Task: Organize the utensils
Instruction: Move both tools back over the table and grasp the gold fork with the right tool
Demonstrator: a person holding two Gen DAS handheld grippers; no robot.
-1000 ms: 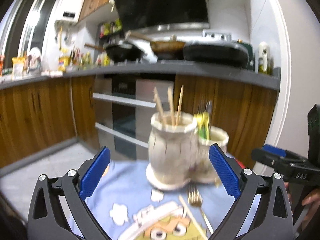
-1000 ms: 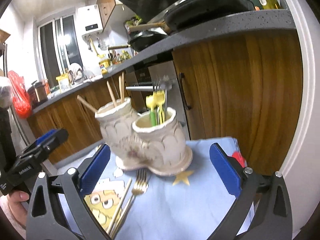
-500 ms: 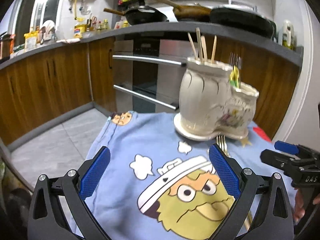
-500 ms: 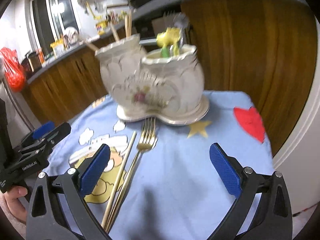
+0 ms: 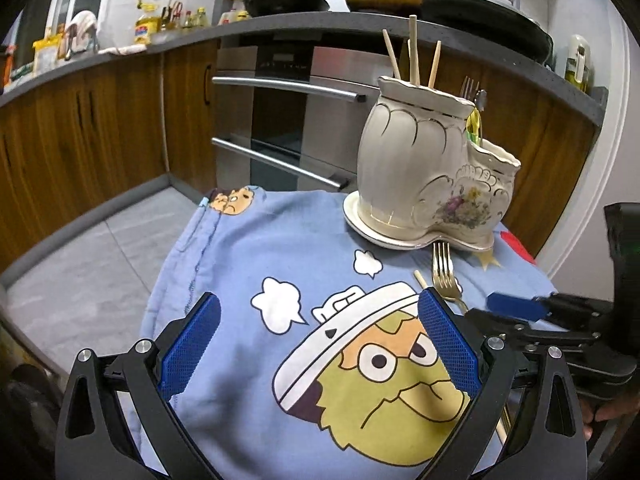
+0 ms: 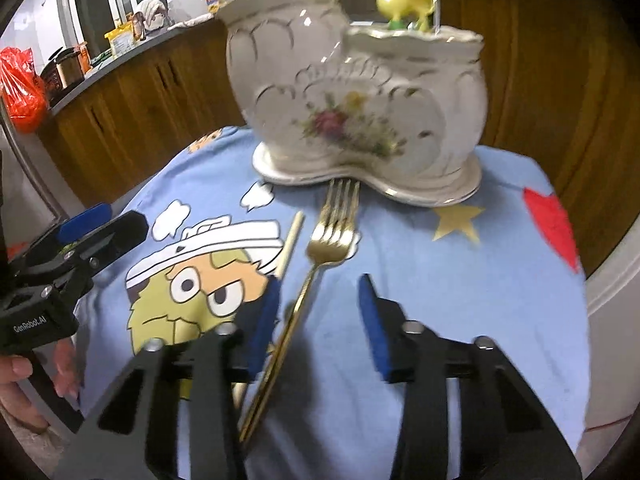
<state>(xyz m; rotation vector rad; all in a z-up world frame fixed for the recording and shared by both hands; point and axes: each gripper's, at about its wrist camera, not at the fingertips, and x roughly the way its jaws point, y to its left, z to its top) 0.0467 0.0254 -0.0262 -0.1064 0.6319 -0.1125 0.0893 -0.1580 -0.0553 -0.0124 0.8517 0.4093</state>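
Left gripper [image 5: 318, 348] hangs spread wide over the cloth [image 5: 248, 248], holding nothing, well short of the holder [image 5: 424, 168]. Half a second ago it sat about the same, so it is just waiting. From the right wrist view it shows at far left [image 6: 94, 232], parked off the cloth edge.

Chopstick [image 6: 290, 242] lies loose on the cloth, just left of the fork [image 6: 332, 236], both pointing toward the holder [image 6: 360, 100]. Fork tines touch or nearly touch the holder's saucer rim; handle runs back toward me.

Right gripper [image 6: 318, 316]: big change here. Half a second ago my jaws were spread wide and higher above the table; now they have narrowed a lot and dropped low, with the fork handle running between the pads, closer to the left one. Still a gap on both sides, so not pinching yet. Chopstick's lower end slips behind my left finger [image 6: 268, 312], so I may catch it too.

Holder stands upright at the back, chopsticks in the tall pot, forks and yellow pieces in the short one.

My read: pick of the fork is starting; it likely goes into the short pot, chopstick after.
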